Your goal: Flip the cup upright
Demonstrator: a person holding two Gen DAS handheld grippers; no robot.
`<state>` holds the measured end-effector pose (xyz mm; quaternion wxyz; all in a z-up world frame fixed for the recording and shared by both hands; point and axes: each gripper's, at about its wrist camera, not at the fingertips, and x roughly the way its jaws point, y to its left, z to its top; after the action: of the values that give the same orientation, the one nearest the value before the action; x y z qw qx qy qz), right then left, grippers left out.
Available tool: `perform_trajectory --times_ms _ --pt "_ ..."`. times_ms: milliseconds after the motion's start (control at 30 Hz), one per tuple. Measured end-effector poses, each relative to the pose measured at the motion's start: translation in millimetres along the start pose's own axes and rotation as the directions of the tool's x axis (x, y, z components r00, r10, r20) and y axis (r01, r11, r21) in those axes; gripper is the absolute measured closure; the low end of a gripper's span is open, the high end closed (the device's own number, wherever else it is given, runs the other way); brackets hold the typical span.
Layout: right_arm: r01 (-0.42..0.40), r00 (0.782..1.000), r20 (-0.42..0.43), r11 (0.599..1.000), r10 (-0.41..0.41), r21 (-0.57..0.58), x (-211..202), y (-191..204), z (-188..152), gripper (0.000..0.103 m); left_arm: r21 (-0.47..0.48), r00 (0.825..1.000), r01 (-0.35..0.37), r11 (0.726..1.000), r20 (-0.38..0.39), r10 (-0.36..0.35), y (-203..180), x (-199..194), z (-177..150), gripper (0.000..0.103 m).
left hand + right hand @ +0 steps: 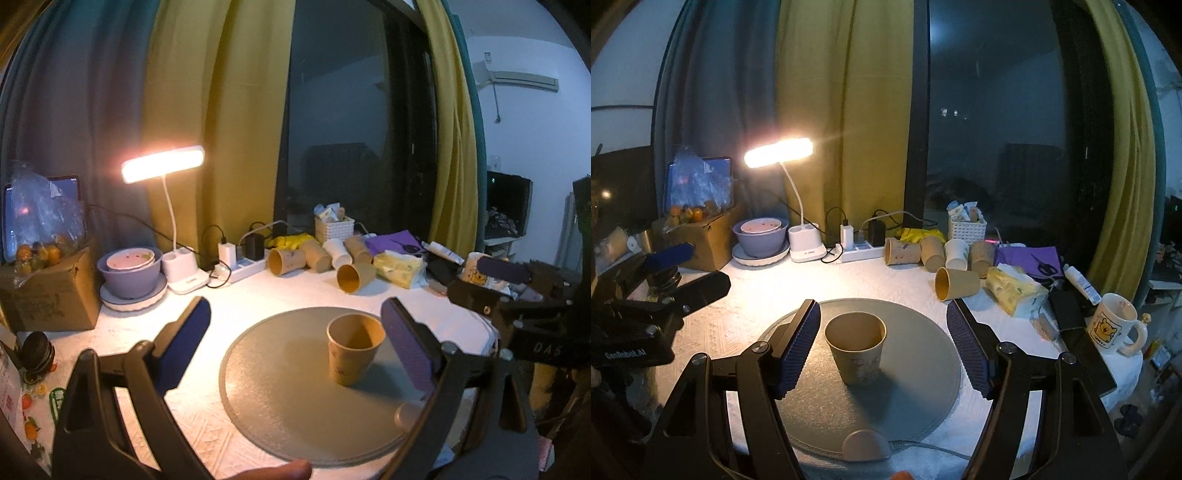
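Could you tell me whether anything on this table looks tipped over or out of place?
The cup on the round mat stands upright. Behind it, two paper cups lie on their sides among the clutter by the window; nothing looks spilled.

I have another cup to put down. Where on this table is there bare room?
Free: the round grey mat around the upright cup, and the white cloth between mat and power strip. Crowded: the back row of lying cups, tissue pack and mug.
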<state>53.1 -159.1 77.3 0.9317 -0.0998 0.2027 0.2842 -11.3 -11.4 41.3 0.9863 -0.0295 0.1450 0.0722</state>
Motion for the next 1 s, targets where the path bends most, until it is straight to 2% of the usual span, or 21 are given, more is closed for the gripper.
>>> perform_trajectory --times_ms 133,367,600,1000 --pt "0.017 1.0 0.003 1.0 -0.017 0.006 2.0 -2.7 -2.0 0.029 0.036 0.997 -0.073 0.997 0.015 0.073 -2.9 4.8 -4.3 0.009" --pt "0.053 0.999 -0.011 0.998 -0.053 0.019 6.7 -9.0 -7.9 0.029 0.025 0.999 -0.051 0.998 -0.008 0.051 -2.1 9.8 -9.7 0.009" --pt "0.056 0.998 -0.014 0.998 -0.055 0.022 6.8 -11.7 -9.2 0.029 0.006 1.0 -0.021 1.0 0.003 0.021 -2.4 5.9 -7.7 0.009" --pt "0.057 0.998 -0.017 0.998 -0.057 0.022 6.8 -12.3 -8.5 0.029 0.005 1.0 -0.018 1.0 -0.004 0.018 -3.3 5.7 -7.3 0.009"
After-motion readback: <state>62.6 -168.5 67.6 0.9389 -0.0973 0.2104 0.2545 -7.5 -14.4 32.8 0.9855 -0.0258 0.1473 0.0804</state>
